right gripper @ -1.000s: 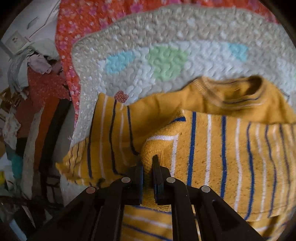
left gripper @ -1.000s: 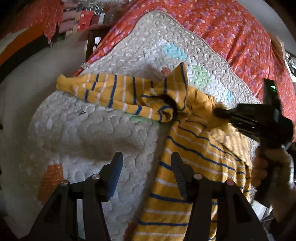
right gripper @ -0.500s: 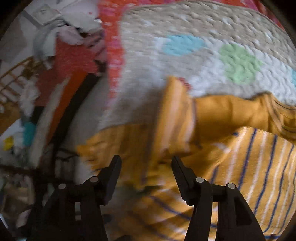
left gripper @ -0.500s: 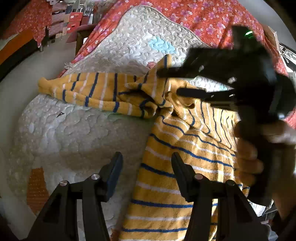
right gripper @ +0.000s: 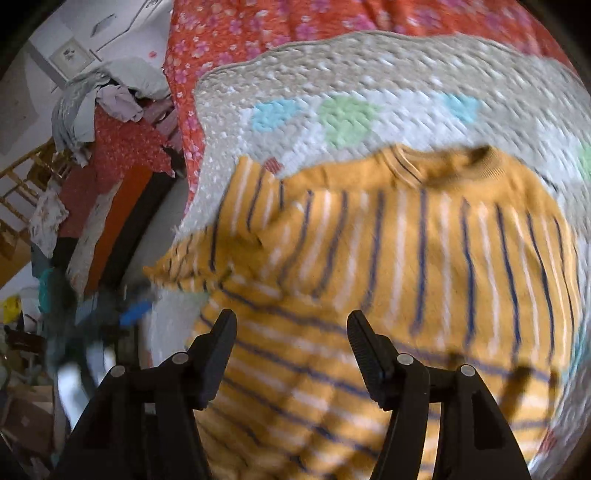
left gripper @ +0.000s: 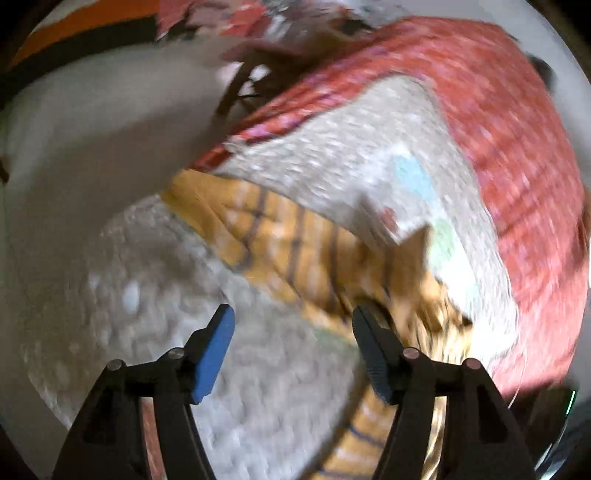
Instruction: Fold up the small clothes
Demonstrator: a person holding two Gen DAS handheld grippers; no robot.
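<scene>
The yellow striped sweater (right gripper: 406, 258) lies spread on a quilted white blanket (right gripper: 369, 74) over a bed with a red floral cover (right gripper: 258, 26). Ahead of the right claw (right gripper: 291, 332) the sweater's body runs from near the claw to the neckline (right gripper: 443, 162) at the far end, so its long axis points away from the claw, collar farthest. One sleeve (right gripper: 207, 254) sticks out to the left of the claw, crosswise to the body, its cuff reaching the blanket's edge. The right claw's jaws stand apart and are opening, above the lower part of the sweater, nothing pinched between them.

The left claw (left gripper: 293, 325) hangs over bare blanket (left gripper: 258, 387), its jaws apart and opening, empty. The sleeve (left gripper: 280, 236) stretches across just beyond it, cuff to the upper left, with the sweater's body (left gripper: 424, 332) beside the right finger. This view is blurred.
</scene>
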